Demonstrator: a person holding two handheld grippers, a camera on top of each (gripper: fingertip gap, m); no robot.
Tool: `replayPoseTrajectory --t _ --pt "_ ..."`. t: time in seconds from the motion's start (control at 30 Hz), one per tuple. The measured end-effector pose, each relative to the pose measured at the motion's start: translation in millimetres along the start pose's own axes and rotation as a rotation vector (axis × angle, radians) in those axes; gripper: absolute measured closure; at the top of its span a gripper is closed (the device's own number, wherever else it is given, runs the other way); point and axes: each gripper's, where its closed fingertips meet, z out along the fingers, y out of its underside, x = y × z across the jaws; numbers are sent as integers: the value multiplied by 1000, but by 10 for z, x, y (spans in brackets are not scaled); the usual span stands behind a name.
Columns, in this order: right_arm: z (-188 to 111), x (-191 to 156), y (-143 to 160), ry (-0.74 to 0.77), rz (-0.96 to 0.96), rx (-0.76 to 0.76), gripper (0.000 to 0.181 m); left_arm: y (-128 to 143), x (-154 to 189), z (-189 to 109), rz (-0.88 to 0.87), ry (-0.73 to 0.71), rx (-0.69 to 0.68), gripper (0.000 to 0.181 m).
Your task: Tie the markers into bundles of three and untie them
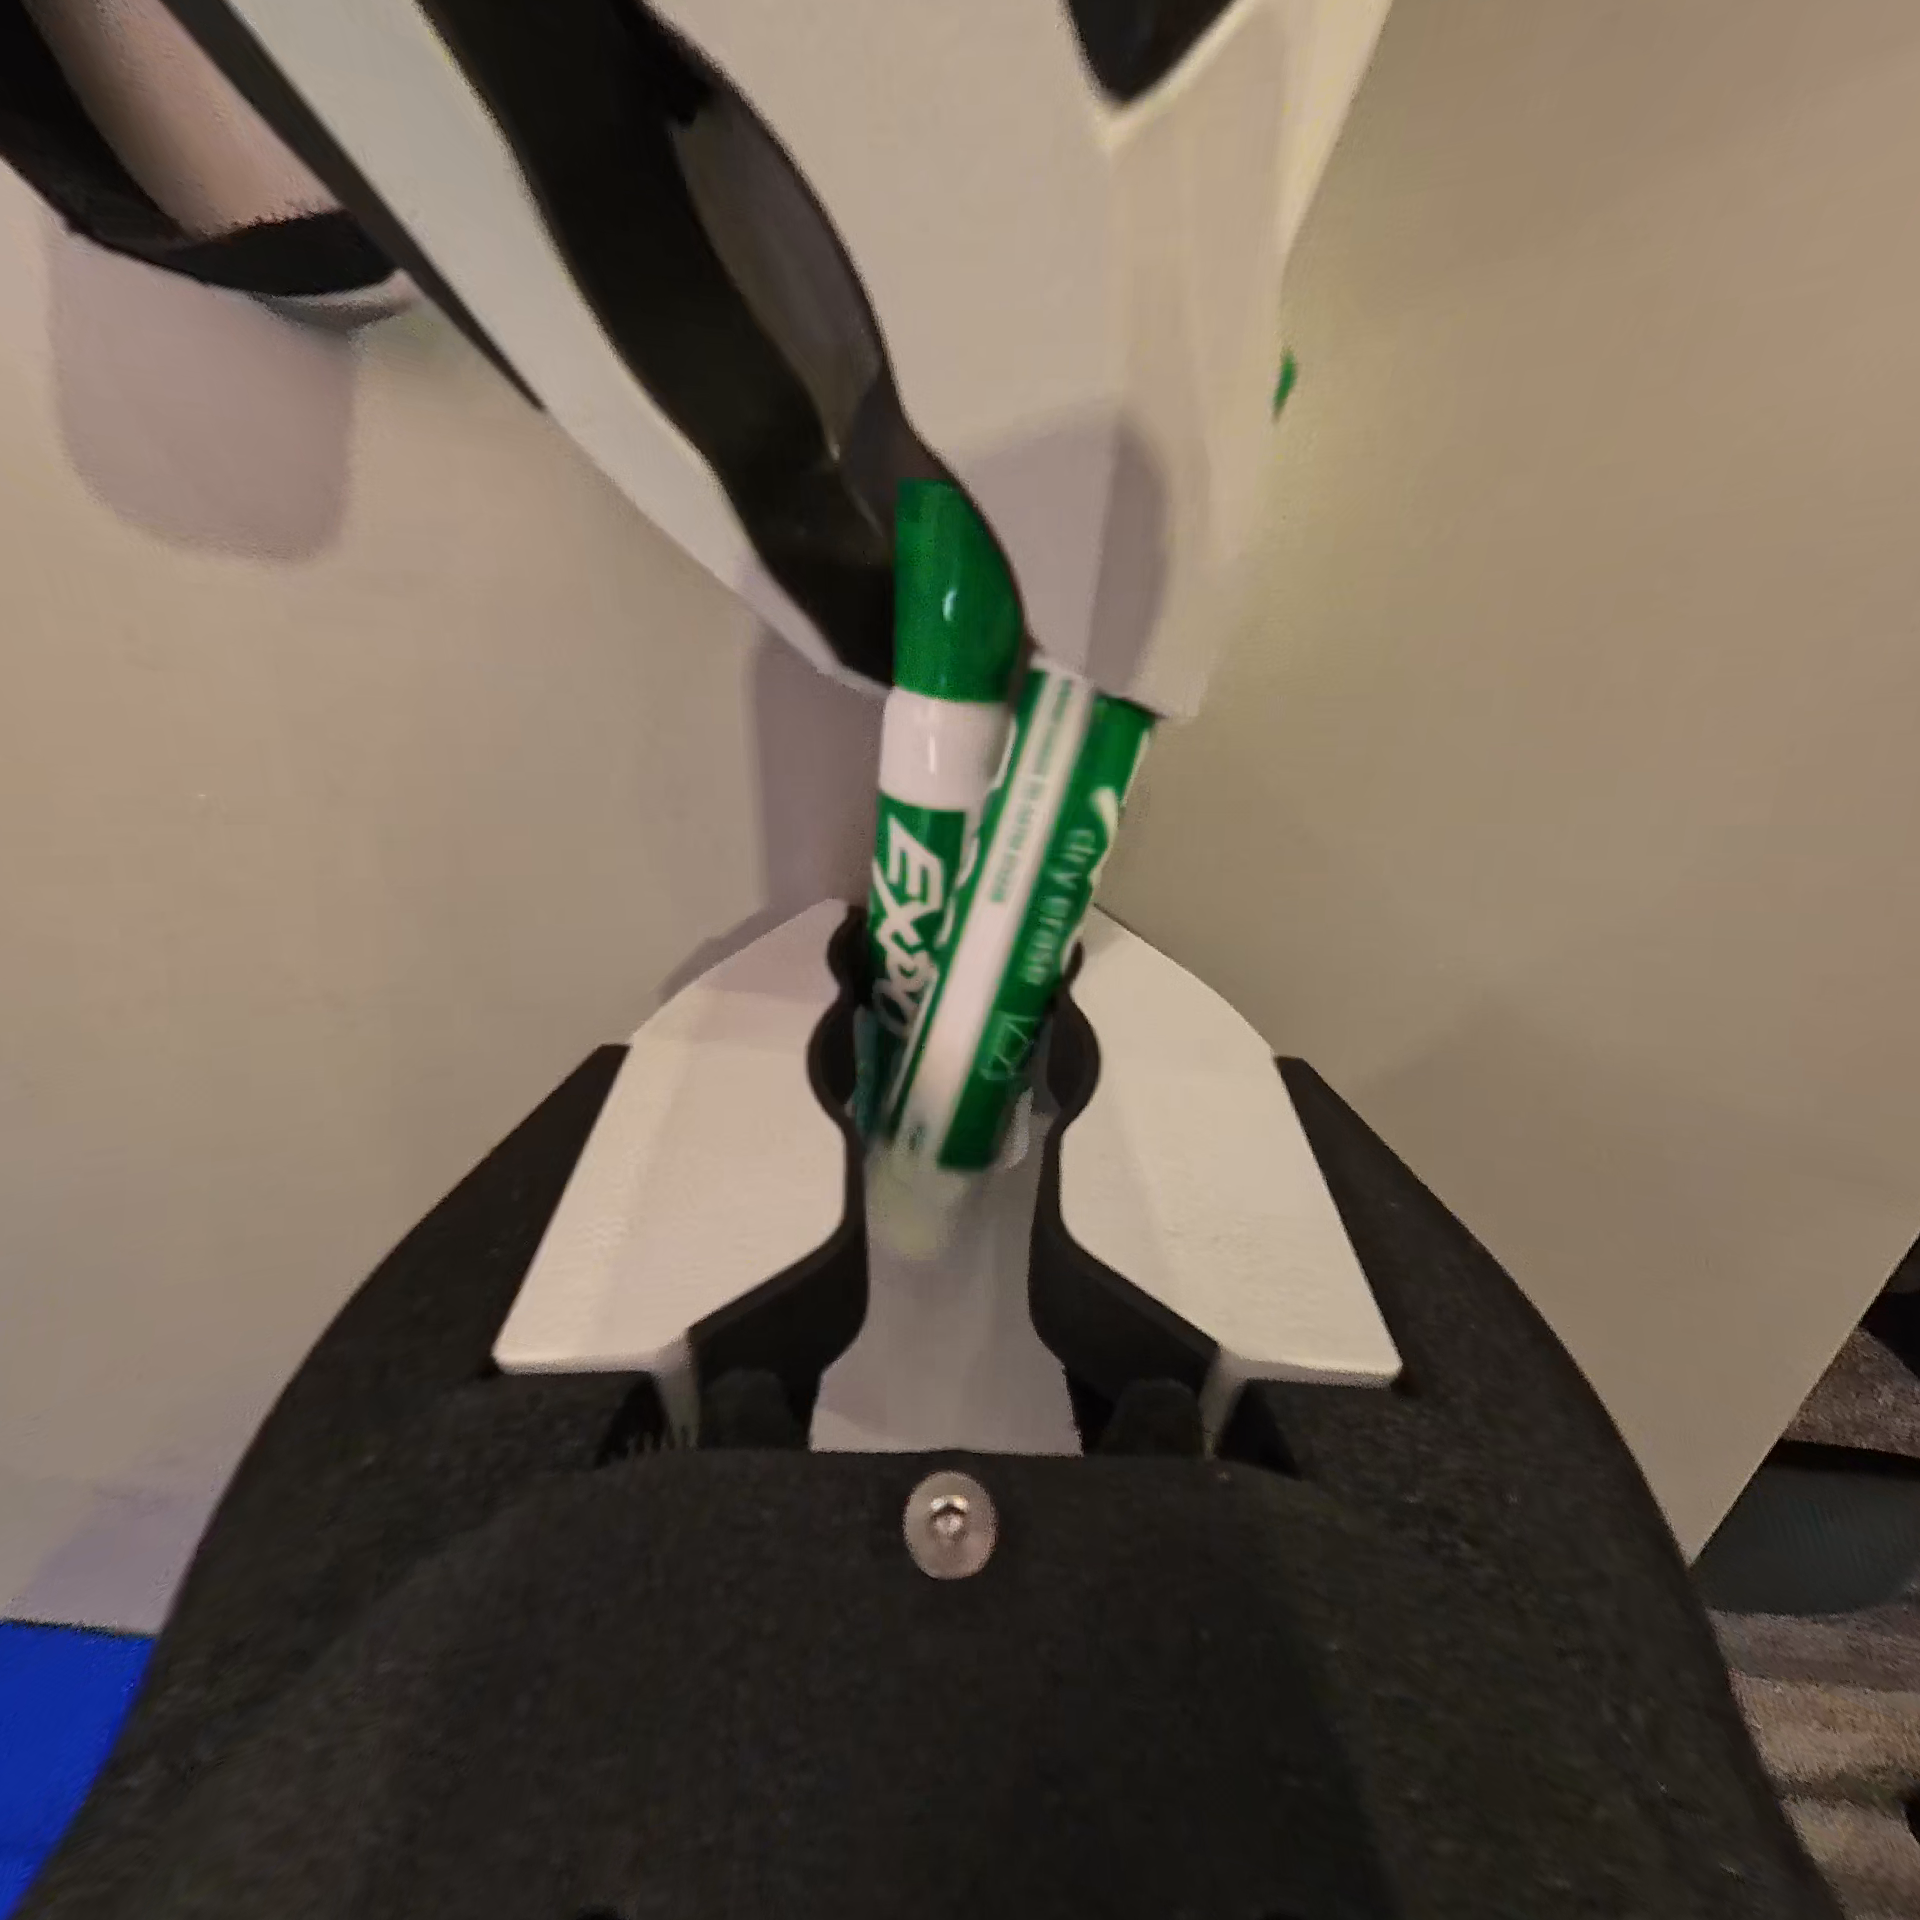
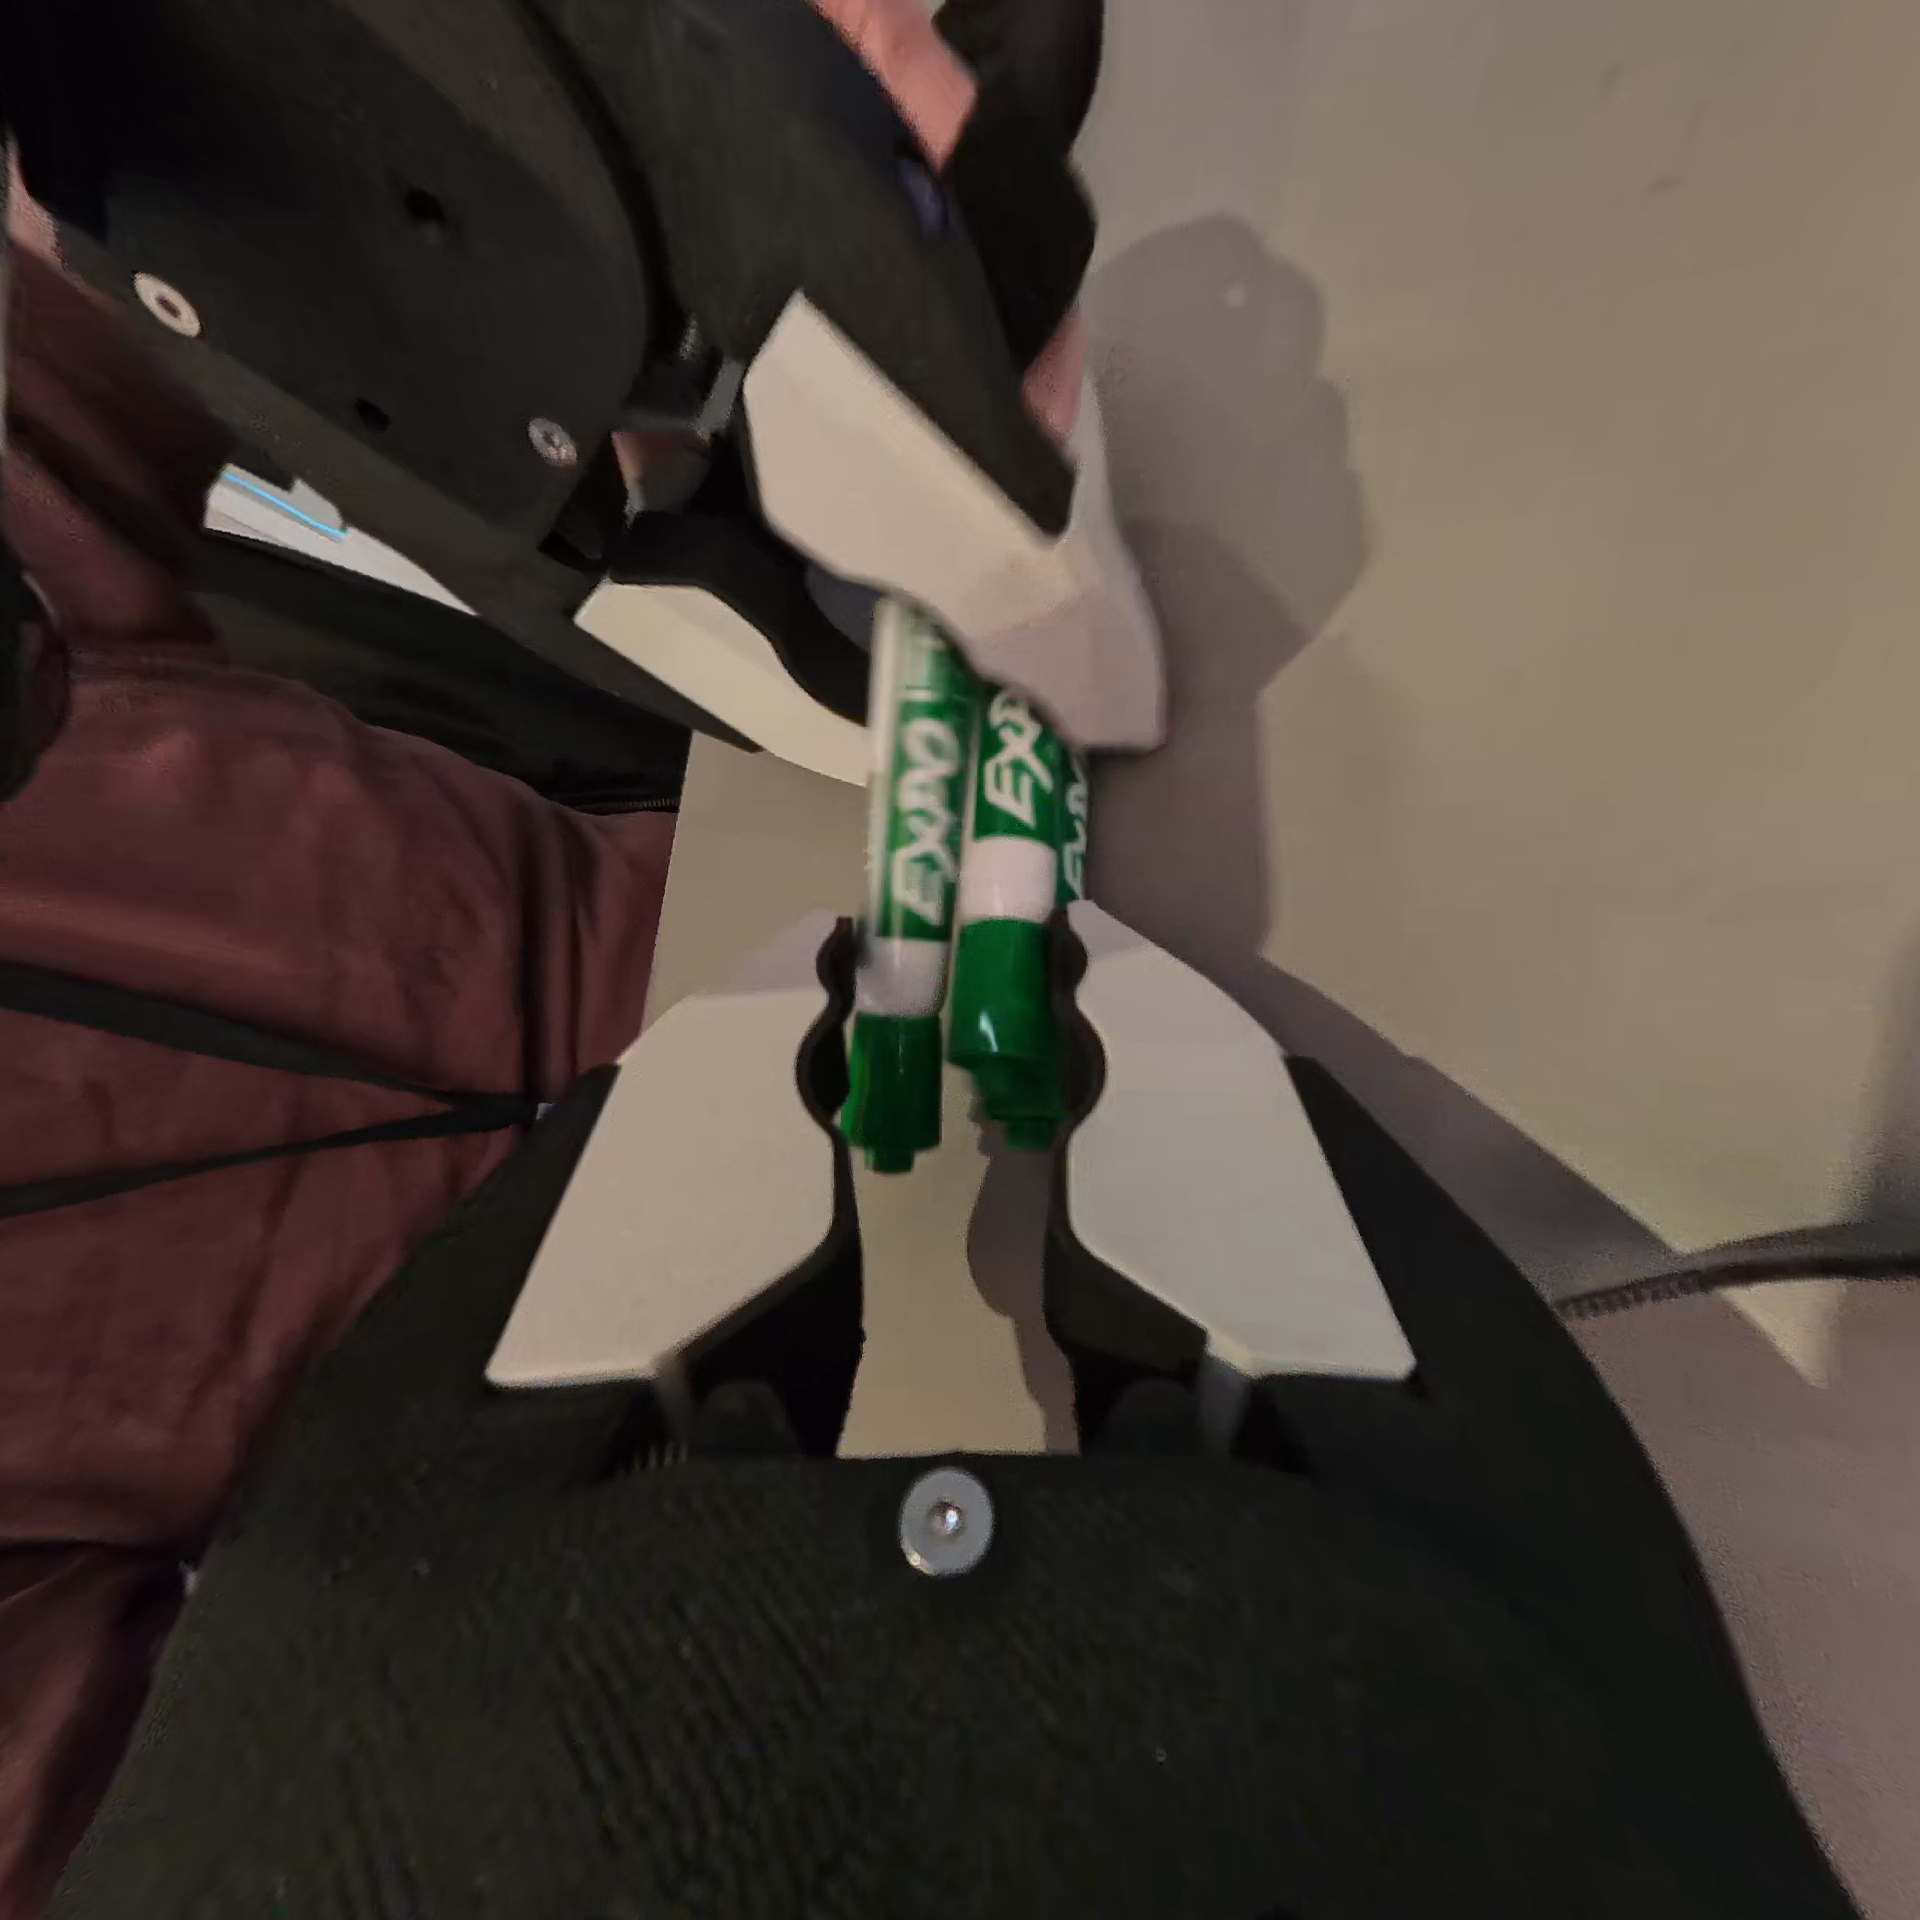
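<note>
A bunch of green dry-erase markers with white label bands is held between both grippers above a pale table. My left gripper is shut on the markers' barrel ends. In the left wrist view the right gripper comes down from above and clamps the green cap ends. In the right wrist view my right gripper is shut on the capped ends of the markers, three side by side. The left gripper grips their far ends from above. The parts inside the jaws are hidden.
The pale table lies under both grippers, with its edge and grey carpet at the right. A blue patch shows at the lower left. A person's maroon sleeve fills the left of the right wrist view. A dark cable lies at the right. Left tips to right tips: about 5 cm.
</note>
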Motion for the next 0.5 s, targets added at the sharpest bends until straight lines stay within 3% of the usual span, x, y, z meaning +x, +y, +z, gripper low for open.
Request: replayPoseTrajectory --t 0.07,0.5 --pt "0 31 -23 25 -1 -15 141 -15 37 5 0 12 22 160" --pt "3 25 -21 31 -46 -11 144 -6 30 18 27 70 -66 162"
